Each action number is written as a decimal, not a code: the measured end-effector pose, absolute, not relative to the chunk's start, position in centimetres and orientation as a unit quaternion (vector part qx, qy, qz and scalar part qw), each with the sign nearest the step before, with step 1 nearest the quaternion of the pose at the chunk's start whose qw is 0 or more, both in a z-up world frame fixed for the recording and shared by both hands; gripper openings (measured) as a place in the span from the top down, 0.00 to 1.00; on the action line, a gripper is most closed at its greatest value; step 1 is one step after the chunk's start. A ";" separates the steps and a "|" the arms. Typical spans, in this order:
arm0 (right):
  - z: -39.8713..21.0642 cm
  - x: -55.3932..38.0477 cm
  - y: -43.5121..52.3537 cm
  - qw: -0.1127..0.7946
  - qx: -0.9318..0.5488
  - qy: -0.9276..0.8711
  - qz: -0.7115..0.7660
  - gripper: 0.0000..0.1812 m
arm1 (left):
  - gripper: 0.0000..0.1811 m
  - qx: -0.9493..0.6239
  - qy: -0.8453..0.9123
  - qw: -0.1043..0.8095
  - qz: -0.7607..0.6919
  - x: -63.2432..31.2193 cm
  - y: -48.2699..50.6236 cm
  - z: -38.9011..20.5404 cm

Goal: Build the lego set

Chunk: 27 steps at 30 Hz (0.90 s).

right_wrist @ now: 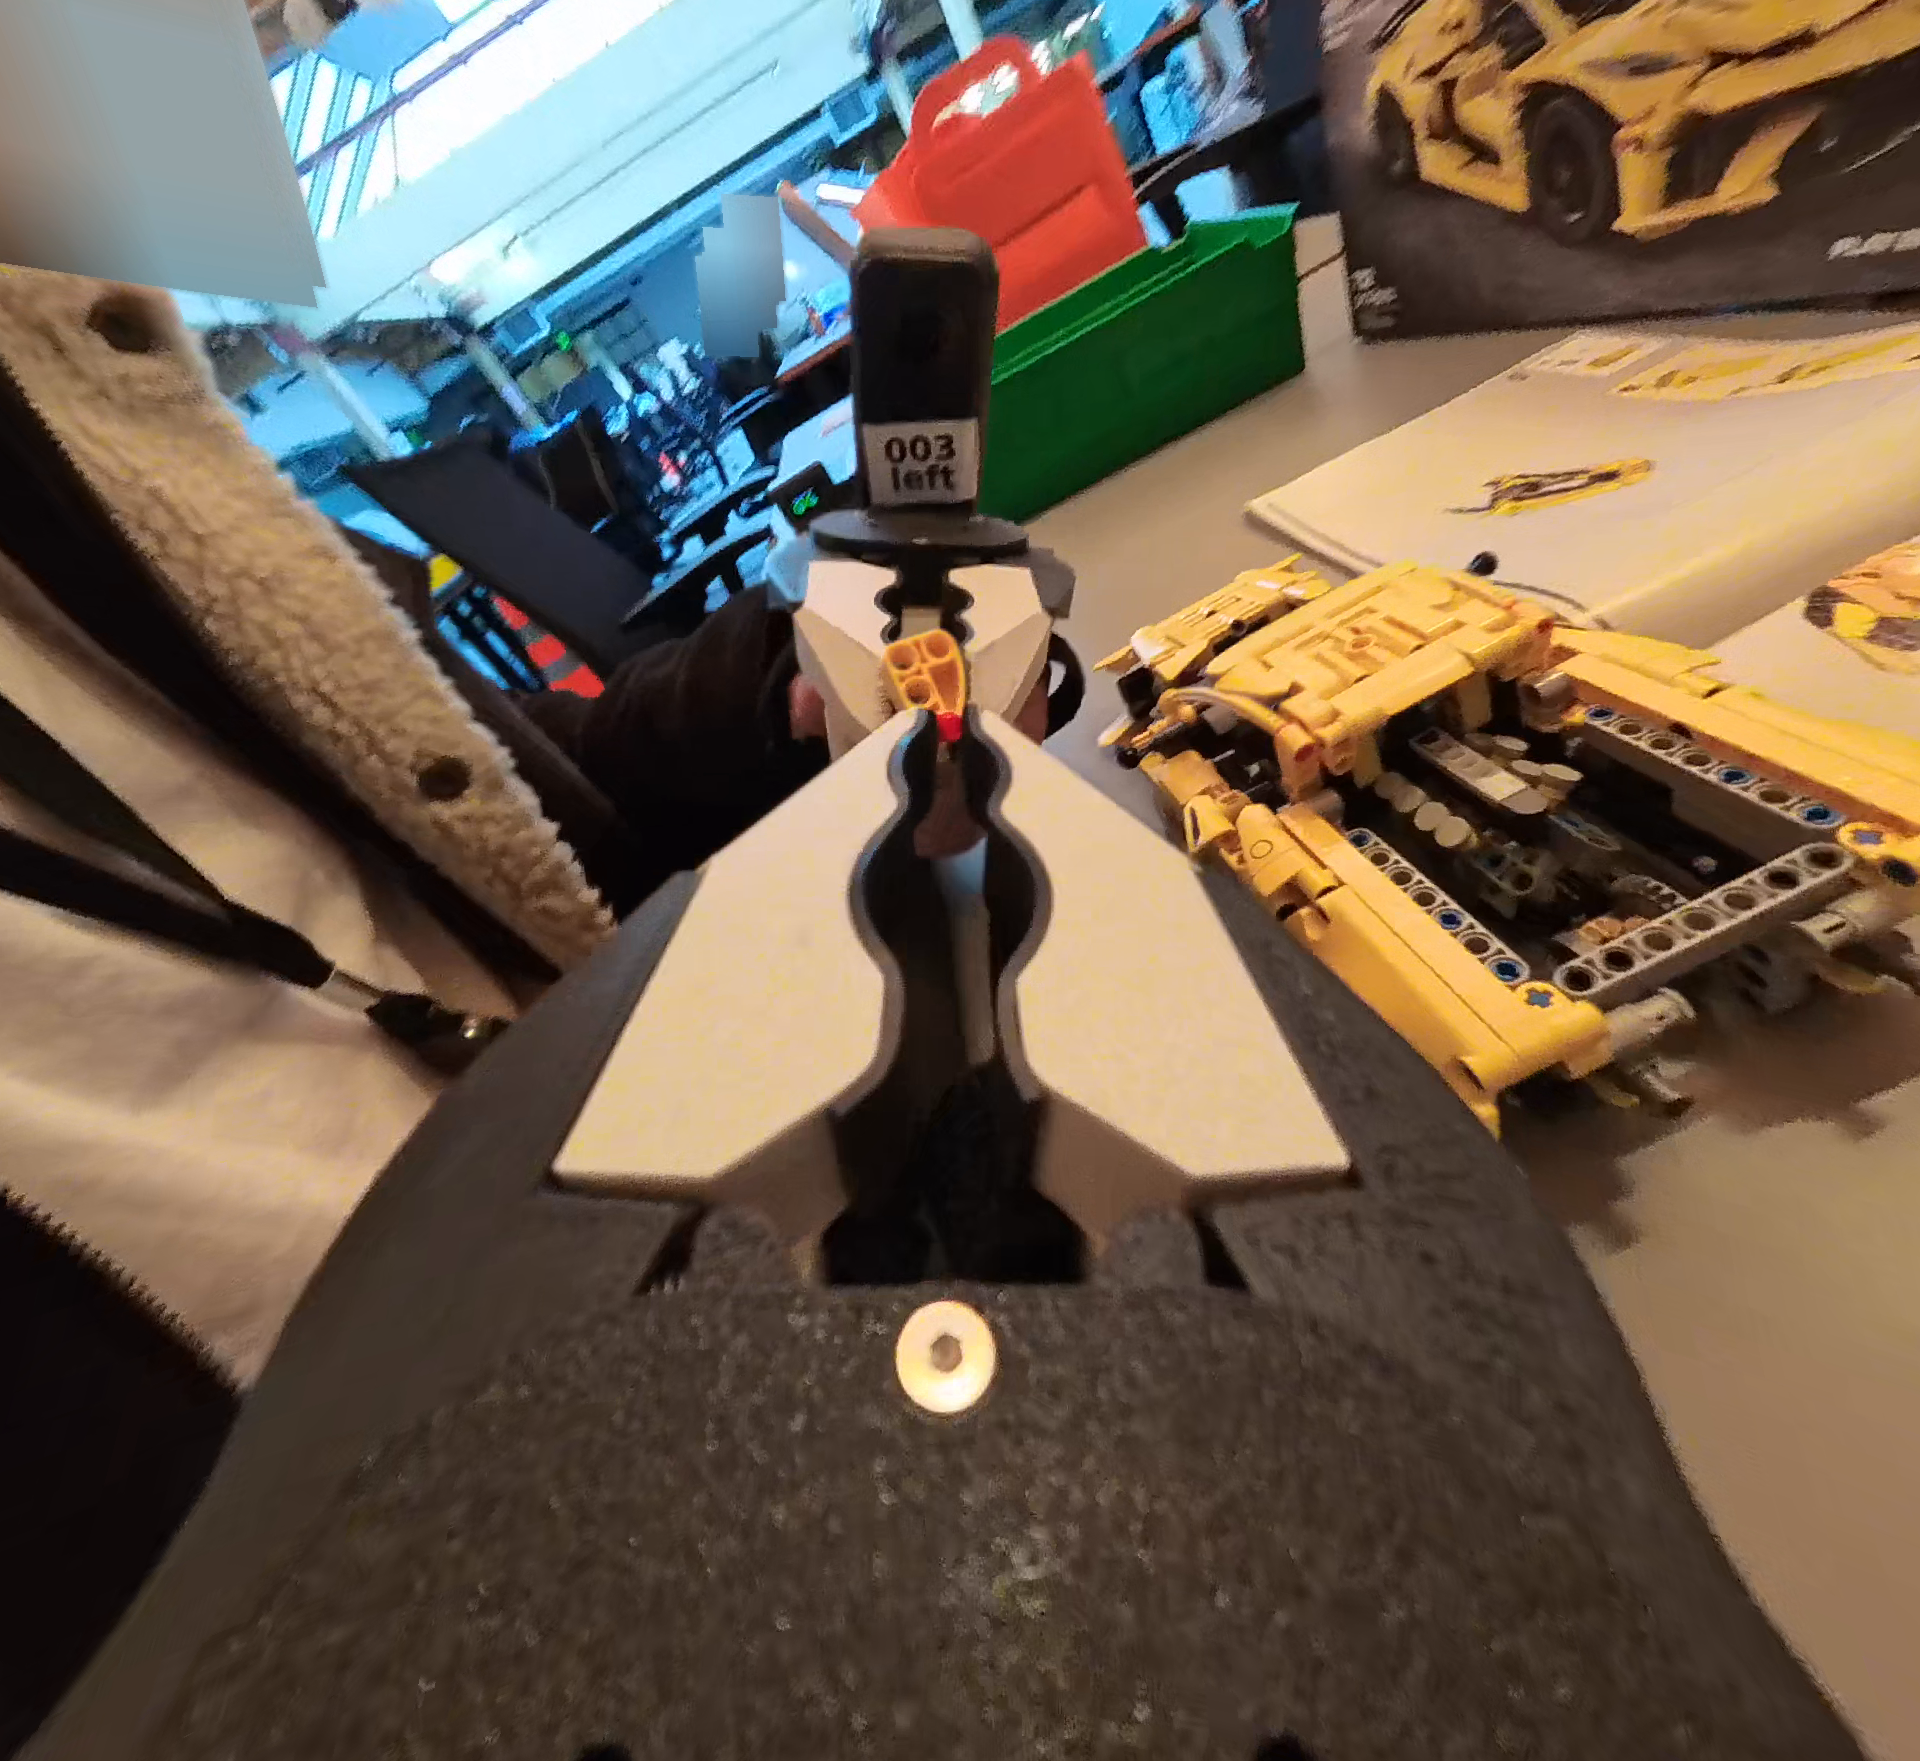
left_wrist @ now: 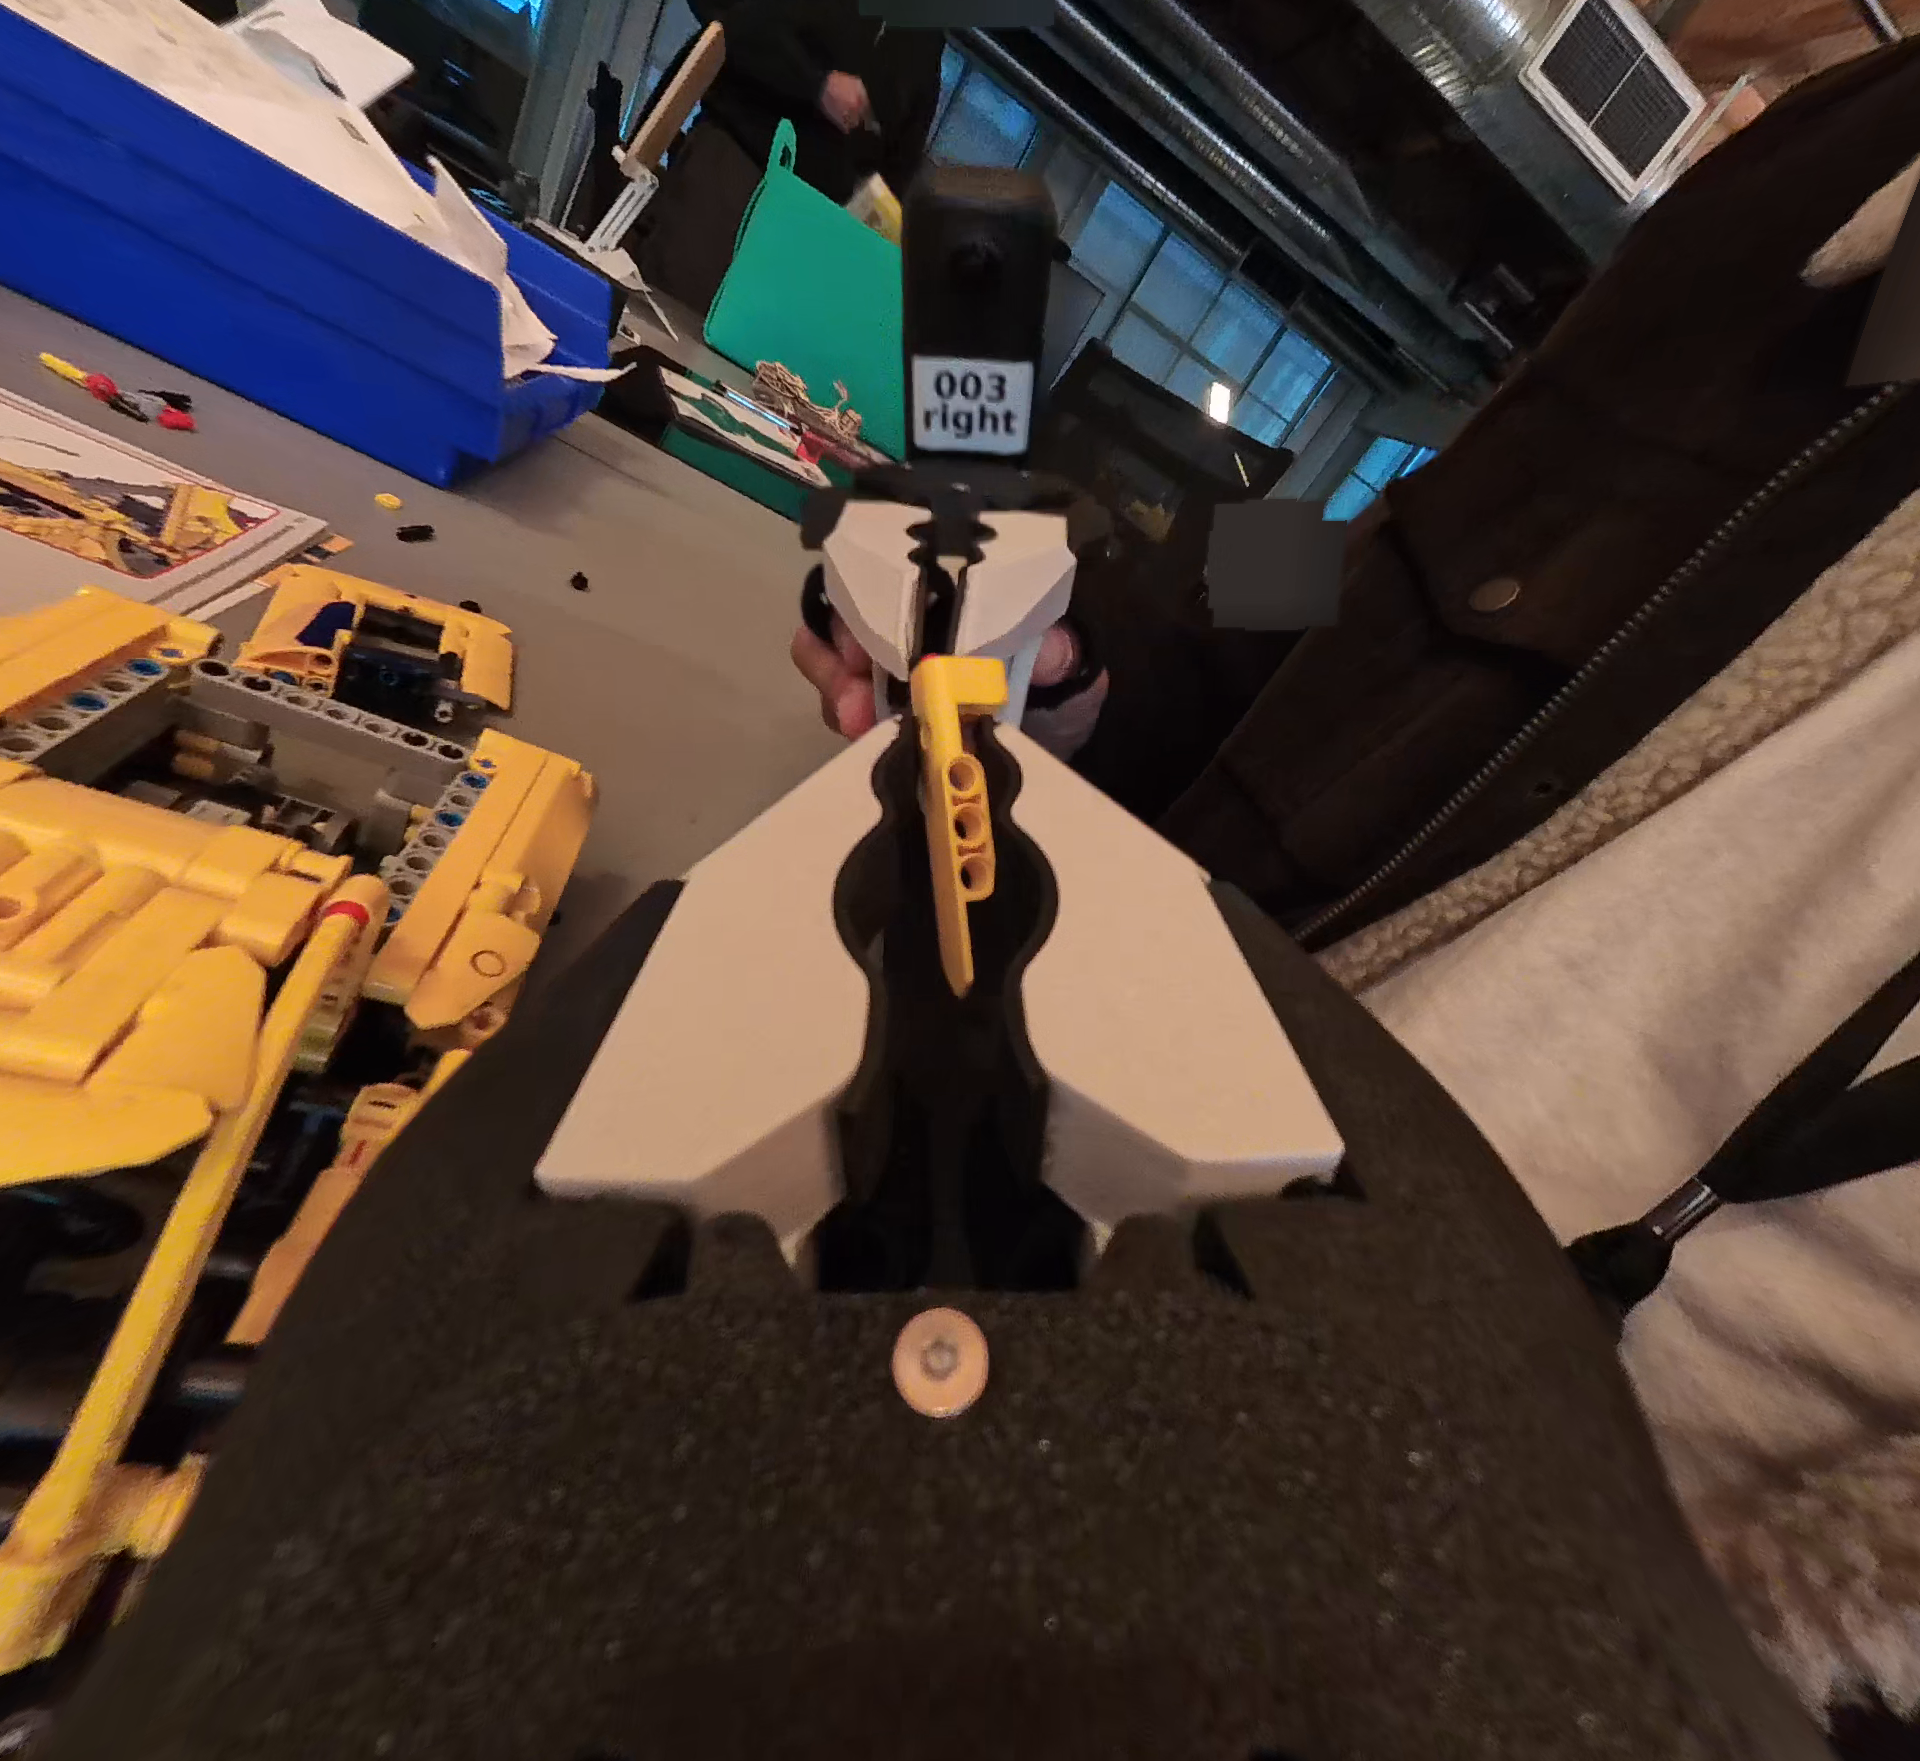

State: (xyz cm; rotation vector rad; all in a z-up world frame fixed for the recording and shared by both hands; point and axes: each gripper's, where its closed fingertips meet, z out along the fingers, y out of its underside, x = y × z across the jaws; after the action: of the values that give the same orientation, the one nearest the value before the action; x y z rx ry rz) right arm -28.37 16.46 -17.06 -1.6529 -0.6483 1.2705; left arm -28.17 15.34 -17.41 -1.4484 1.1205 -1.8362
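- Grey tabletop [right_wrist: 1714,1348] in a busy workshop carries the work: I see blue plastic bins [left_wrist: 260,257] heaped with papers to one side, a green plastic bin [right_wrist: 1143,361] farther back, and tall windows behind.
- Raised above the table edge, close to my jacket, my two grippers face each other tip to tip, so neither camera loses the joint I am working on.
- My left gripper [left_wrist: 951,755] is clamped on a yellow plastic lego beam with a row of round holes and a hooked end [left_wrist: 961,818]; the beam stands along the finger gap with its hooked end poking out towards the other gripper, which I judge leaves a socket exposed.
- My right gripper [right_wrist: 948,729] looks pinched nearly together on a small red plastic pin [right_wrist: 948,726], though the pin is tiny and I cannot be sure how firmly it is gripped. It sits just at the beam's end, so I judge I am seating the pin there.
- Half-built yellow and grey lego car chassis [right_wrist: 1507,828] lies flat on the table beside the grippers, untouched, its grey perforated frame open on top, probably awaiting this sub-part.
- Open paper instruction booklet [right_wrist: 1558,485] and the printed cardboard set box [right_wrist: 1610,101] lie behind the chassis for reference.
- Loose small pieces [left_wrist: 125,392] lie near the bins.
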 end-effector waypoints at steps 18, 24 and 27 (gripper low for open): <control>-21.0 -27.7 14.6 0.445 -0.696 -0.509 0.244 0.98 | 0.95 -0.567 0.497 0.242 -0.610 -27.6 13.7 -20.8; -23.1 -27.2 14.0 0.413 -0.684 -0.587 0.130 0.98 | 0.95 -0.587 0.533 0.220 -0.568 -27.2 13.1 -22.8; -23.9 -27.0 14.0 0.399 -0.668 -0.625 0.066 0.98 | 0.95 -0.602 0.554 0.210 -0.536 -27.0 13.0 -24.2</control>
State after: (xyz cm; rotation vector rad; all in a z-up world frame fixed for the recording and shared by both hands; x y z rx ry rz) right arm -27.01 13.96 -23.90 -1.6900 -1.5823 0.1668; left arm -26.98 12.95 -24.25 -1.6729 1.5397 -1.4899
